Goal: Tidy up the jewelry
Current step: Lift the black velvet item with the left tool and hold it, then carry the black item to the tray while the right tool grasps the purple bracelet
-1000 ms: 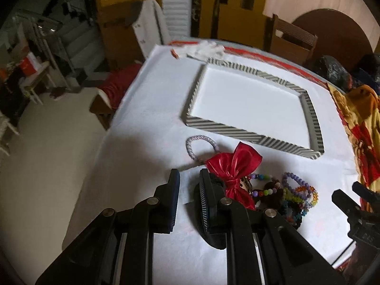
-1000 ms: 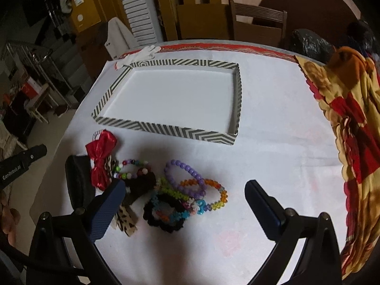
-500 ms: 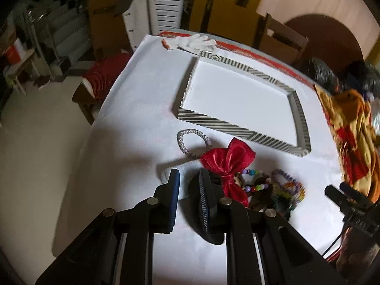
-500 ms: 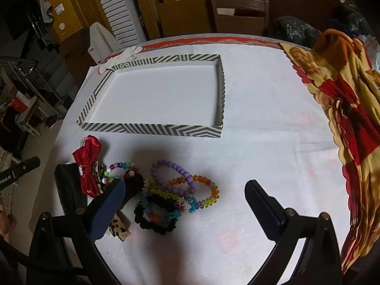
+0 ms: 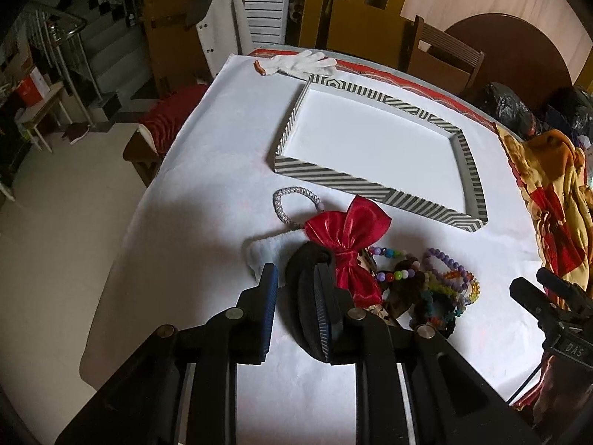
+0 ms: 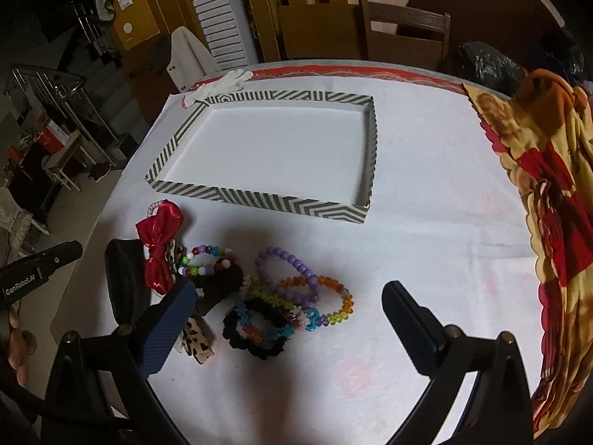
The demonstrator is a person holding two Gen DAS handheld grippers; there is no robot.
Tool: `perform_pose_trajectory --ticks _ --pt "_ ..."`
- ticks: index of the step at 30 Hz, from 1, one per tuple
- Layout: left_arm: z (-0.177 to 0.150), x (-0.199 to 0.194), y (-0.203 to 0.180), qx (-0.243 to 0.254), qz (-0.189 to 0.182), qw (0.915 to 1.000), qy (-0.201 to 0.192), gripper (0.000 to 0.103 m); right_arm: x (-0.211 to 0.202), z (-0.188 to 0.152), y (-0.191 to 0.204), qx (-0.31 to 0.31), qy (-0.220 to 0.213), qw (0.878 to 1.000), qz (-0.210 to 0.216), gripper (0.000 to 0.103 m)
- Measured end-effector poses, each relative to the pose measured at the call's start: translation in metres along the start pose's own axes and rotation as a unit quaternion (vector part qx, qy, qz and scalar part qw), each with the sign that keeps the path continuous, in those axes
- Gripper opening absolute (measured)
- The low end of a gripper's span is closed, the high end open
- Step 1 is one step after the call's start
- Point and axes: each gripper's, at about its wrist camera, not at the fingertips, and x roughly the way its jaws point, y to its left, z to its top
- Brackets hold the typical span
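Observation:
A striped tray with a white floor lies on the white tablecloth. In front of it lies a pile: a red bow, a silver ring bracelet, several bead bracelets, a black scrunchie and a leopard-print clip. My left gripper is nearly shut around the rim of a black oval object, lifted above the table. My right gripper is open wide above the bracelets, holding nothing.
A white glove lies at the table's far edge. A red and yellow cloth drapes the right side. A small white cloth lies by the left gripper. A wooden chair stands behind the table.
Both grippers have risen and pulled back from the table. The left one still holds the black object, and a white cloth has come into view under it.

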Motion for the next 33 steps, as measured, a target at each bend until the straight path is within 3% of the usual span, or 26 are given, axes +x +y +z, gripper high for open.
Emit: perform_pose_trajectory --ticks 17,25,30,33 --pt "-0.009 0.007 -0.002 0.002 -0.02 0.9996 0.02 0.012 -0.004 -0.02 -0.004 0.003 0.013 1.0 0.0 0.103" --pt "-0.013 0.019 0.027 -0.068 -0.085 0.9931 0.043 0.018 0.006 -0.038 -0.013 0.015 0.033 0.999 0.019 0.102" --pt "-0.013 0.024 0.024 -0.078 -0.107 0.9901 0.046 0.019 0.015 -0.049 -0.02 0.021 0.043 0.999 0.016 0.1" --pt "-0.014 0.026 0.017 -0.071 -0.113 0.9901 0.043 0.021 0.022 -0.051 -0.026 0.023 0.05 0.998 0.012 0.094"
